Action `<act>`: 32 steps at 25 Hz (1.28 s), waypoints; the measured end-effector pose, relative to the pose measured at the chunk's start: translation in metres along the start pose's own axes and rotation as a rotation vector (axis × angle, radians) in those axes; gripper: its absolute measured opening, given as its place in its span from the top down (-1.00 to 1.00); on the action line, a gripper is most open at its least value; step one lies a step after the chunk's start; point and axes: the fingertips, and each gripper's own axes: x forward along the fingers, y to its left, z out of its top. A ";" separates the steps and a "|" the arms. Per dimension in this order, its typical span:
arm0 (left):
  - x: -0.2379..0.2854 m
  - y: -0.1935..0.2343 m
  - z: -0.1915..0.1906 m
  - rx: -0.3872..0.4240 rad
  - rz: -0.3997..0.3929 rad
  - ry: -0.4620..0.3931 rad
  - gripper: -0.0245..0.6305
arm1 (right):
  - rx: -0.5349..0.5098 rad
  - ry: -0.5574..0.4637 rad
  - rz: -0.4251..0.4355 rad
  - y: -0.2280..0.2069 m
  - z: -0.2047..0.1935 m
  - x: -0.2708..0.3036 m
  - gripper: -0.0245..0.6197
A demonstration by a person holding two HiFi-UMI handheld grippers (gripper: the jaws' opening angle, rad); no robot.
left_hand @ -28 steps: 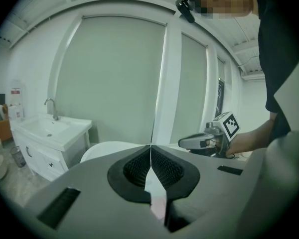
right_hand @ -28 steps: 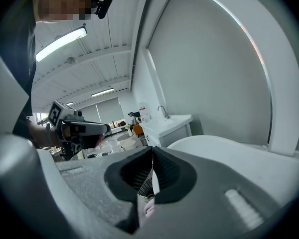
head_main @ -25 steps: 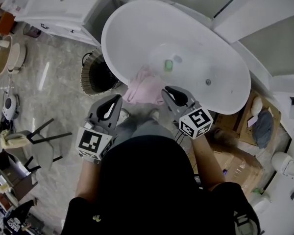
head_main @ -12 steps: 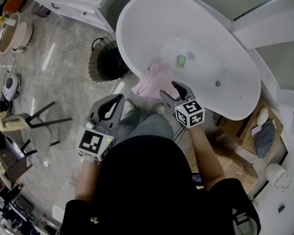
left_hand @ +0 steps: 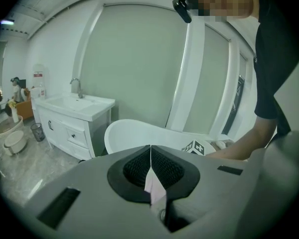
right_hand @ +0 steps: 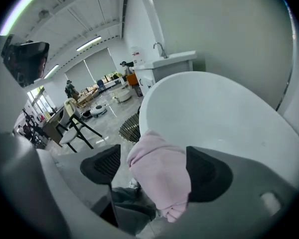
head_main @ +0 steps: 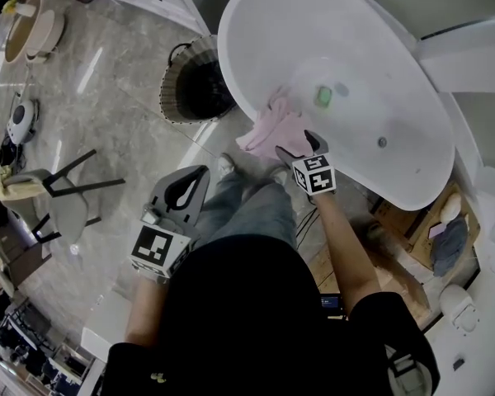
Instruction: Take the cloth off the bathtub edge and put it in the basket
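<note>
Head view shows the pink cloth (head_main: 272, 129) hanging over the near edge of the white bathtub (head_main: 231, 64), above the middle of the frame. The basket (head_main: 175, 97) stands on the floor just beside the bathtub, to the upper left of the cloth. Our right tool (head_main: 299, 145) is at the cloth. Its jaws have just been opening and stand wide apart, with the bunched cloth between them. In the right gripper view the cloth lies against one jaw, but the jaws do not press it, so we do not hold it yet. Our left tool (head_main: 194, 180) is at the lower left, well apart from the bathtub. Its jaws are closed together on nothing that we can name.

We judge that the cloth is soft, light and limp. It will sag and fold when lifted, and it cannot break. A thin corner may slip out, so the best place to take hold is the thick bunch on top of the edge.
</note>
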 end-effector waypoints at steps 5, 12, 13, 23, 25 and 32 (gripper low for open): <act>-0.010 0.014 -0.024 -0.021 0.020 0.026 0.88 | 0.002 0.075 -0.040 -0.010 -0.025 0.038 -0.37; -0.022 0.029 -0.046 -0.029 0.031 0.057 0.88 | -0.027 0.190 -0.062 -0.016 -0.055 0.084 -0.37; -0.024 0.030 -0.046 -0.044 0.038 0.063 0.88 | -0.037 0.201 -0.068 -0.017 -0.058 0.089 -0.37; -0.036 0.047 -0.058 -0.057 0.037 0.078 0.88 | -0.141 0.289 -0.105 -0.014 -0.060 0.108 -0.37; -0.037 0.051 -0.059 -0.057 0.038 0.080 0.88 | -0.155 0.310 -0.117 -0.016 -0.062 0.111 -0.36; -0.043 0.052 -0.067 -0.017 0.007 0.071 0.88 | -0.243 0.340 -0.104 -0.012 -0.057 0.109 -0.07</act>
